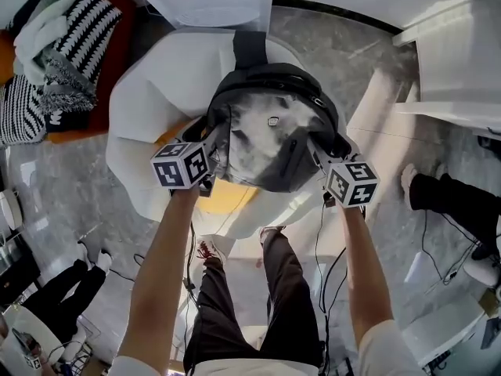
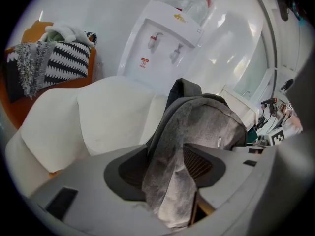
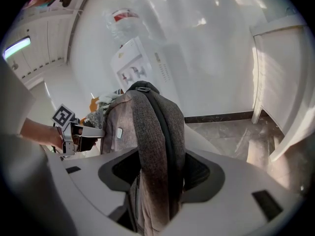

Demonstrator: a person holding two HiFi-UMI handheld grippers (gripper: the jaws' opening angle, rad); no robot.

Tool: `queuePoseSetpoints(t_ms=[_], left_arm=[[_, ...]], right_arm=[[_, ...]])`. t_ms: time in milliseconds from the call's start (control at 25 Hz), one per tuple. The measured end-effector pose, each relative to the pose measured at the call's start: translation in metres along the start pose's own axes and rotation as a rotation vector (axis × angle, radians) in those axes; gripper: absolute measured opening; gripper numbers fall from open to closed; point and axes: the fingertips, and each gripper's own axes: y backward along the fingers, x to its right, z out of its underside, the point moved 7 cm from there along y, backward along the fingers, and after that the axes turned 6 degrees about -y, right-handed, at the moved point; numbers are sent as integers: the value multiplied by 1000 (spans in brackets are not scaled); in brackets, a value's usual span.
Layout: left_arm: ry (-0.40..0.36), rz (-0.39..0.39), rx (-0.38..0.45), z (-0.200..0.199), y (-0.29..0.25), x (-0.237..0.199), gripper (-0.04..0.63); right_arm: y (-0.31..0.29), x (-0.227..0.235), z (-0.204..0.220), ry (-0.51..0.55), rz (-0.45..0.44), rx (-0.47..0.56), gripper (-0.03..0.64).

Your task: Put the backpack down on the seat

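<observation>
The backpack (image 1: pixel 274 135) stands upright on the seat (image 1: pixel 145 92), its long axis vertical. The left hand-held gripper (image 1: pixel 213 149) and right hand-held gripper (image 1: pixel 322 153) flank it, equally near, jaws spread wide around its fabric (image 2: pixel 170 181) and strap (image 3: pixel 157 151), apparently gripping neither.

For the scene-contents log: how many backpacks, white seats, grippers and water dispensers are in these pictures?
backpack: 1
white seat: 1
grippers: 2 (left gripper, right gripper)
water dispenser: 1
Total: 5
</observation>
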Motion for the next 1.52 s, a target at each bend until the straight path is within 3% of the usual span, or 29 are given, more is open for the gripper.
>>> queuePoseSetpoints(t_ms=[800, 1040, 1200, 1520], left_arm=[[27, -22, 16, 14, 50, -9, 244], [-46, -9, 40, 12, 62, 0, 244], [-81, 47, 143, -1, 80, 12, 244], [-173, 114, 238, -24, 121, 29, 221]], right_arm=[[30, -31, 4, 29, 46, 32, 222], [42, -53, 1, 126, 39, 40, 221], [55, -62, -6, 133, 44, 31, 221], [89, -77, -26, 118, 44, 88, 219]])
